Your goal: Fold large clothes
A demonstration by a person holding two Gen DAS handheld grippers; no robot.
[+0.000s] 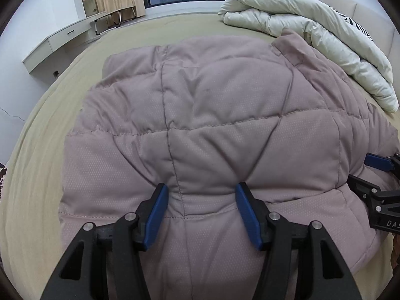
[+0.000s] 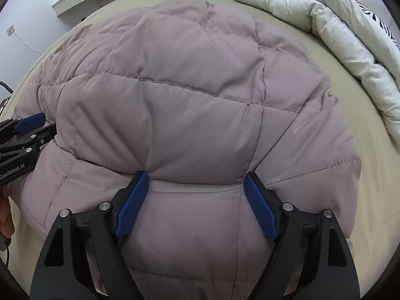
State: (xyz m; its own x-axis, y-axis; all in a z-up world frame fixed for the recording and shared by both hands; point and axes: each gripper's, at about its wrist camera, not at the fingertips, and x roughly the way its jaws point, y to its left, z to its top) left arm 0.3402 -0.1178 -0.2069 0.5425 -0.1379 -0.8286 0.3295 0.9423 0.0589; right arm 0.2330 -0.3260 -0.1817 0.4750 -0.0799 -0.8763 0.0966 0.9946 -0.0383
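The left gripper (image 1: pixel 202 190), black with flat blue pads, has its fingers spread apart, pressing into a puffy fold of a dusty mauve quilted down jacket (image 1: pixel 212 125). The padded fabric bulges between the two pads. The right gripper (image 2: pixel 195 178), built the same way, likewise stands spread wide, with a rounded ridge of the jacket swelling between its pads. Both grippers sit side by side along the near edge of the jacket, close to each other. The jacket has stitched seams forming large pillowy panels and a fine dotted weave. It lies in a doubled-over mound on a smooth khaki bedsheet (image 1: pixel 50 130). Beyond it, a cream duvet (image 1: pixel 300 25) lies rolled in soft folds. A white desk (image 1: pixel 57 42) stands against the far wall.
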